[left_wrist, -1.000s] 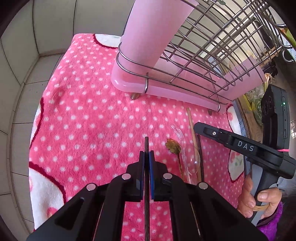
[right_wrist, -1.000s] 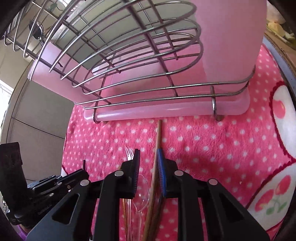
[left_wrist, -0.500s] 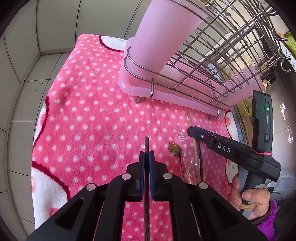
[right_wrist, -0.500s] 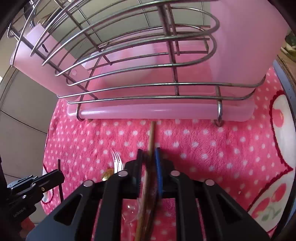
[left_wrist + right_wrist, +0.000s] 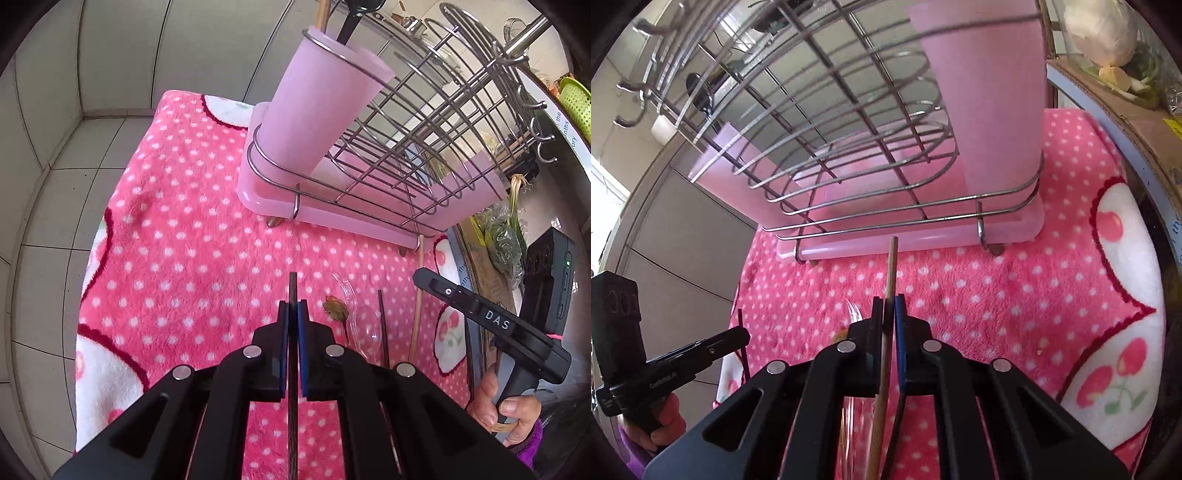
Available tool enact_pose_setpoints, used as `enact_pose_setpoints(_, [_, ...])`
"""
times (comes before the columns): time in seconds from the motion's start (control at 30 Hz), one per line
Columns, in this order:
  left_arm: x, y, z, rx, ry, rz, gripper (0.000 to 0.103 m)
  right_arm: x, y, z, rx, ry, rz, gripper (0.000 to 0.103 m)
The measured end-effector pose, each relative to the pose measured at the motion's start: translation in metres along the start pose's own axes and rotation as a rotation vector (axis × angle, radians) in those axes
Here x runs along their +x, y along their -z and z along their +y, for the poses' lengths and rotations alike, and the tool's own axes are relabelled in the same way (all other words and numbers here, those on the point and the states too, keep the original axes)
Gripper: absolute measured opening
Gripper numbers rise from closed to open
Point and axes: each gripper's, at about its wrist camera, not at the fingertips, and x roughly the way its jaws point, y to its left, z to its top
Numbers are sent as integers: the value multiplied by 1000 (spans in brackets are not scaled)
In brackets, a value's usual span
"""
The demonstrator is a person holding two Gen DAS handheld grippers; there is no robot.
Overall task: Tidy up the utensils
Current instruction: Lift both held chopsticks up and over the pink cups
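My left gripper [image 5: 293,308] is shut on a dark chopstick [image 5: 293,288] and holds it above the pink dotted cloth [image 5: 192,258]. My right gripper [image 5: 888,306] is shut on a light wooden chopstick [image 5: 892,262] that points at the dish rack [image 5: 871,155]. It also shows in the left wrist view [image 5: 436,282]. On the cloth lie a second dark chopstick [image 5: 382,325], a clear plastic spoon [image 5: 364,325] and a gold spoon [image 5: 335,308]. The pink utensil cup [image 5: 325,107] stands at the rack's left end and holds a wooden handle and a black utensil.
The wire rack sits on a pink drip tray [image 5: 332,218] at the back of the cloth. Grey tiled wall [image 5: 74,74] lies to the left. A cardboard box with greens [image 5: 1115,85] is on the right. Hooks [image 5: 543,147] hang off the rack.
Both grippers have risen and pulled back from the rack. My right gripper has closed on the light wooden chopstick and lifted it off the cloth. The left grip is unchanged.
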Motion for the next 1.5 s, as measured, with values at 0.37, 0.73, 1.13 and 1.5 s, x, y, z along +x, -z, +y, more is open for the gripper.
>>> enact_pose_setpoints(0.37, [-33,0,-14,16,24,-119,4,-55,2,1,7,-86,-149,6])
enact_pose_setpoints(0.73, [-49,0,-26,47,53,-191,4,-87,0,5,-25,-81,-237,6])
enact_pose_setpoints(1.13, [-62,-4,-29,51,77,-239,4,-102,-1,0,-22,-73,-282,6])
enact_pose_setpoints(1.5, [-85,-14,-39,77,85,-303,4,-124,-7,4,-46,-76,-334,6])
